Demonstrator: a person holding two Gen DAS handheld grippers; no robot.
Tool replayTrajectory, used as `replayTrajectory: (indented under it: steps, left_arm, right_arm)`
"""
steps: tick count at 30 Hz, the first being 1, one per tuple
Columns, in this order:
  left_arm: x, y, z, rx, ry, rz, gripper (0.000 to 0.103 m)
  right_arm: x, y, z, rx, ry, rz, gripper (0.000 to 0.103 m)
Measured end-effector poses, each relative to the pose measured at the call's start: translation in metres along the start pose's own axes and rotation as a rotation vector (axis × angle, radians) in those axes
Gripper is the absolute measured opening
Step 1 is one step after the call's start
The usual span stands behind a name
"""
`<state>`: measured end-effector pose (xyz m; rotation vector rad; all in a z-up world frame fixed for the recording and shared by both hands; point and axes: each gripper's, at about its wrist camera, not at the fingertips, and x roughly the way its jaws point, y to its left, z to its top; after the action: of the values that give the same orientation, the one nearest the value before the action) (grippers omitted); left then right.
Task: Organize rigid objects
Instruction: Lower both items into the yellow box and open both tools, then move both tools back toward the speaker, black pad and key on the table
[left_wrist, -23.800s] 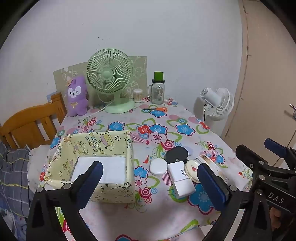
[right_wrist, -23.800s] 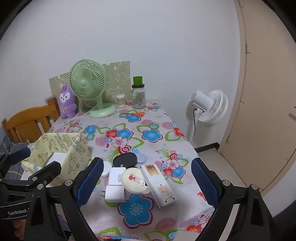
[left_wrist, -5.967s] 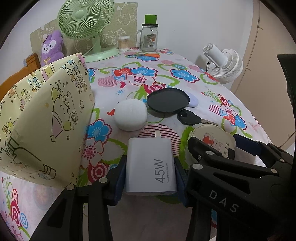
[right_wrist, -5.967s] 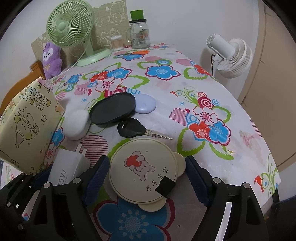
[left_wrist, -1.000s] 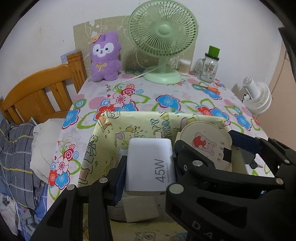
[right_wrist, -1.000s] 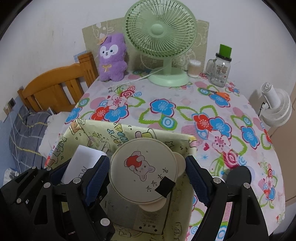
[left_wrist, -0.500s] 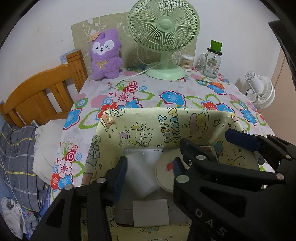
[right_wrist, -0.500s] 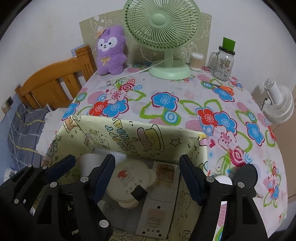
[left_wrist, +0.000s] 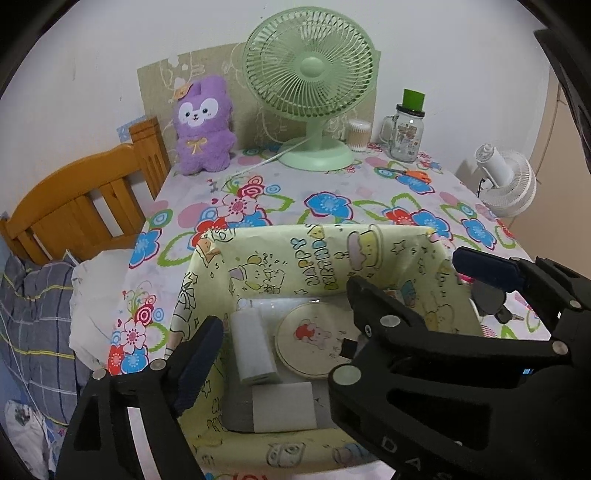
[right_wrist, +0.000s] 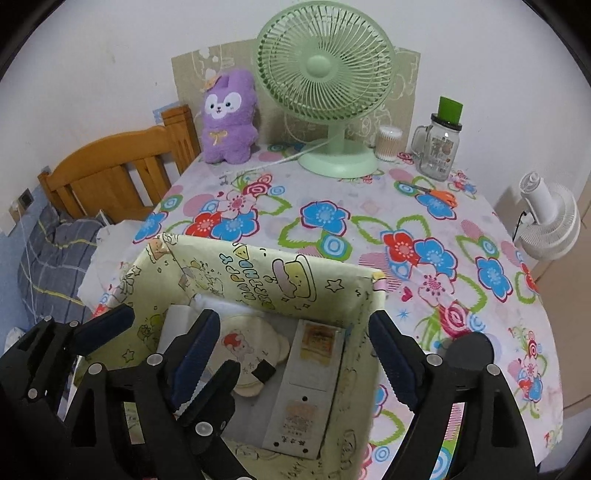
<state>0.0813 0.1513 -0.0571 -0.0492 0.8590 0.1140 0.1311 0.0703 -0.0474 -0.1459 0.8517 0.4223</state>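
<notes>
Charger (left_wrist: 253, 347) and round bear-print case (left_wrist: 314, 341), clamped a second ago, now lie loose side by side on the floor of the yellow paper box (left_wrist: 325, 247). Above that box the left gripper (left_wrist: 280, 332) and right gripper (right_wrist: 291, 350) are both opening, nothing between the jaws. That leaves the pieces outside the box. The right gripper's black frame hides the box's right part, and what lies beyond its right wall is mostly cut off.

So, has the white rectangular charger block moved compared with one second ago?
Yes. The white rectangular charger block has dropped from between the left gripper fingers to the floor of the yellow paper-covered box, beside the round bear-print tin.
</notes>
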Motion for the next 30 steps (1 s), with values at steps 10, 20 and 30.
replayTrajectory:
  steps: [10, 20, 30]
  left_arm:
    - [-0.023, -0.019, -0.003, 0.021, -0.034, 0.006, 0.091]
    - [-0.044, -0.038, -0.002, 0.019, -0.069, 0.002, 0.092]
    - [-0.055, -0.059, -0.003, 0.030, -0.079, -0.009, 0.092]
  right_arm:
    - [-0.027, -0.013, -0.006, 0.015, -0.033, 0.007, 0.091]
    - [-0.051, -0.029, -0.009, 0.031, -0.058, 0.009, 0.093]
    - [-0.069, -0.047, -0.015, 0.043, -0.083, -0.021, 0.095]
